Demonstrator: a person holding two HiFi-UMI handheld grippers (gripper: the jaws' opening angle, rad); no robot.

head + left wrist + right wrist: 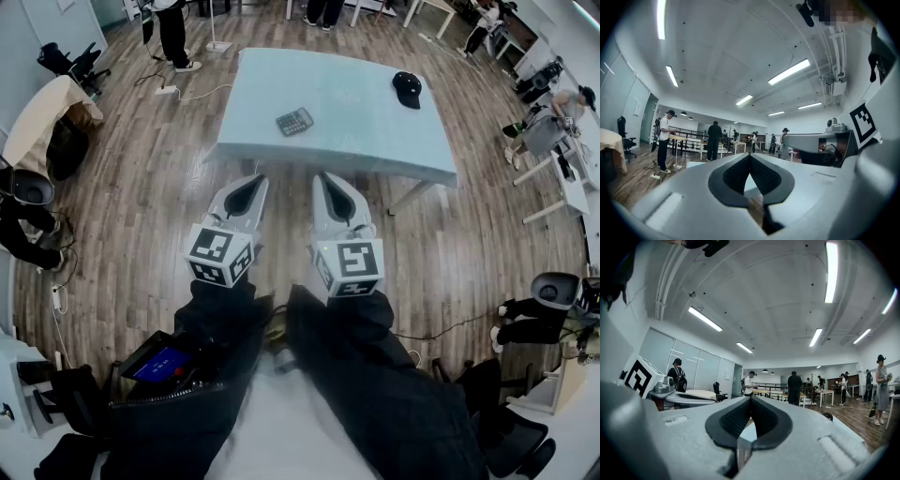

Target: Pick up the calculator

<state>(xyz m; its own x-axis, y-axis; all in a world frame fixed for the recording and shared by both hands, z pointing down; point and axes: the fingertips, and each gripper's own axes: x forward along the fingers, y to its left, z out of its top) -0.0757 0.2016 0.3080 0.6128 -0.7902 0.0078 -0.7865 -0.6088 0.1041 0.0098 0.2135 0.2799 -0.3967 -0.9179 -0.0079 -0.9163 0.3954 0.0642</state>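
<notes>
One calculator (pixel 294 122) lies on the single pale table (pixel 356 131), toward its near left part. One black cap (pixel 407 88) lies on the same table, well apart to the right. Two grippers noted: the left gripper (pixel 256 178) and the right gripper (pixel 324 176) are held side by side, level, short of the table's near edge. The calculator lies ahead of both, between their lines, touched by neither. Each pair of jaws is closed tip to tip with nothing held.

The dark calculator (pixel 294 122) lies flat, slightly askew, near the pale table's (pixel 375 131) front edge.
</notes>
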